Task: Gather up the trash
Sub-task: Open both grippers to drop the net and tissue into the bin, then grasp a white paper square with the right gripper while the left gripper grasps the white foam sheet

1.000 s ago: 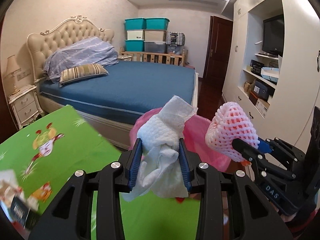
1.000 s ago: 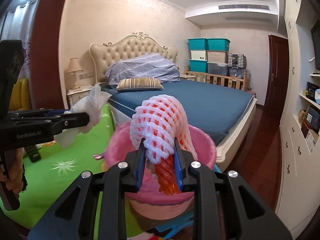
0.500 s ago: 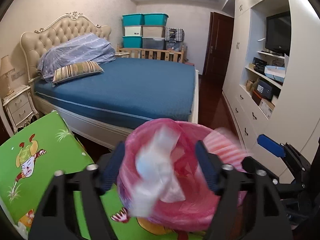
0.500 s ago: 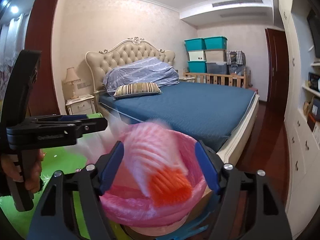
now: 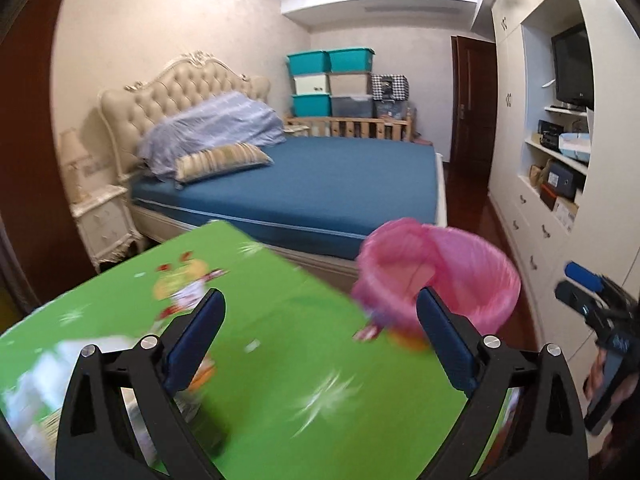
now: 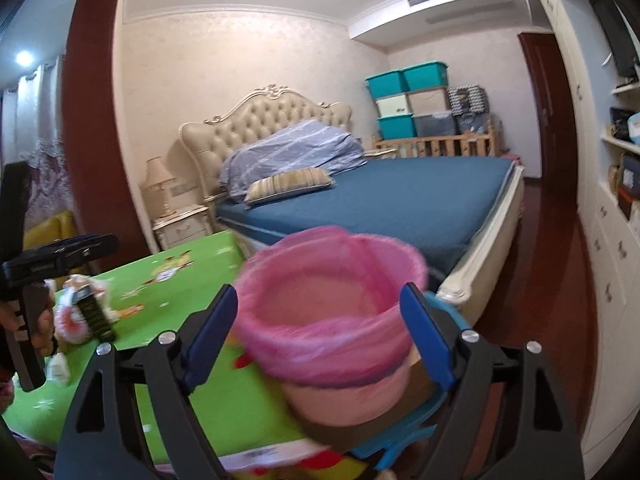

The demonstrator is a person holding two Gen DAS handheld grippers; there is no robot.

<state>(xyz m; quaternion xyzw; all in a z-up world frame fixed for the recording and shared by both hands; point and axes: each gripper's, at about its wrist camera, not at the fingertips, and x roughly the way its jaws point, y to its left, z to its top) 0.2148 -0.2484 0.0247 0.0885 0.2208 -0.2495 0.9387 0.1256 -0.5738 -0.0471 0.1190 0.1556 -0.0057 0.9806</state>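
Two black hand-held grippers with blue pads: left hand-held gripper (image 5: 318, 340) and right hand-held gripper (image 6: 318, 334), both with jaws opening, nothing between the pads. Beneath the left one, green cartoon-printed worktop (image 5: 280, 360); at its near edge, blurred white and red scraps of trash (image 6: 74, 314) (beside a dark small box). Just past the worktop's corner, round bin lined with a pink plastic bag (image 6: 328, 320). Farther off, blue-sheeted bed with tufted cream headboard (image 5: 320, 184).

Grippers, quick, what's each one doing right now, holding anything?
Left gripper: jaws opening, nothing between them, over the green table.
Right gripper: jaws opening, nothing held, the pink bin in front of it.
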